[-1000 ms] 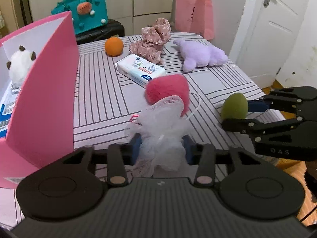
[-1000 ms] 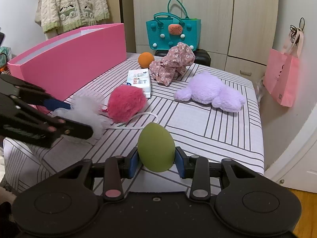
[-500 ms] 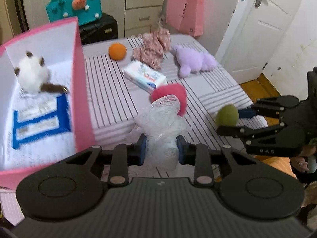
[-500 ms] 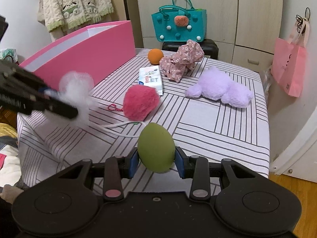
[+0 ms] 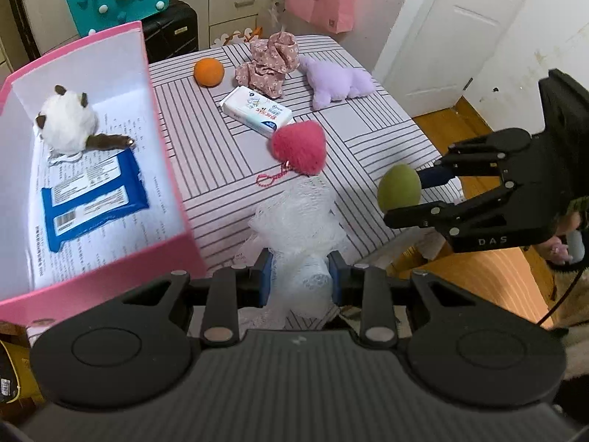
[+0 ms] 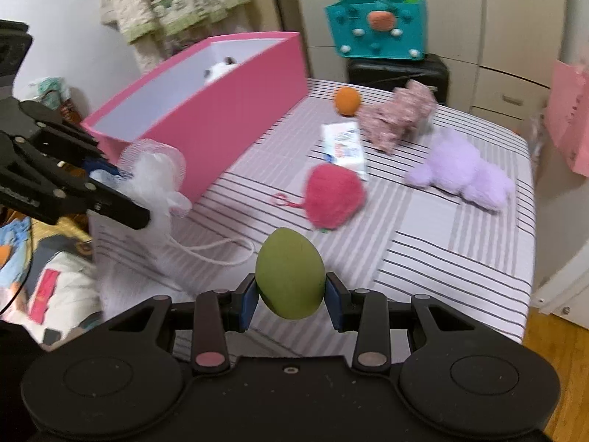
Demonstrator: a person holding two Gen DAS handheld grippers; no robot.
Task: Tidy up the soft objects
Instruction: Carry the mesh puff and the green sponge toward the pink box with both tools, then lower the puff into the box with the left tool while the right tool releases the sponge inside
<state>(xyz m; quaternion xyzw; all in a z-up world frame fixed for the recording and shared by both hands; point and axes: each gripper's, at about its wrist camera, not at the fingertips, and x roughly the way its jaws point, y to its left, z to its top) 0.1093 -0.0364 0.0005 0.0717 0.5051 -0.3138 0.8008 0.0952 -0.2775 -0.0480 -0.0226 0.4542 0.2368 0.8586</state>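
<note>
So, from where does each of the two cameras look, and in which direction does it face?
Left wrist: sits behind the left tongs, which grip the white mesh puff; looks down over the striped table and into the pink box; the right tongs show.
Right wrist: sits behind the right tongs, which grip the green sponge; looks across the table; the left tongs show.
Shared: box, puff, sponge, red pompom.

White net puff (image 5: 300,221), crinkly mesh; green sponge (image 6: 290,273), matt and smooth. Pink pompom (image 5: 299,147) fuzzy, lilac plush (image 5: 337,81) furry. Box (image 5: 167,169) smooth pink card, wipes pack (image 5: 94,199) glossy plastic. Fingers (image 5: 263,280) matt.
</note>
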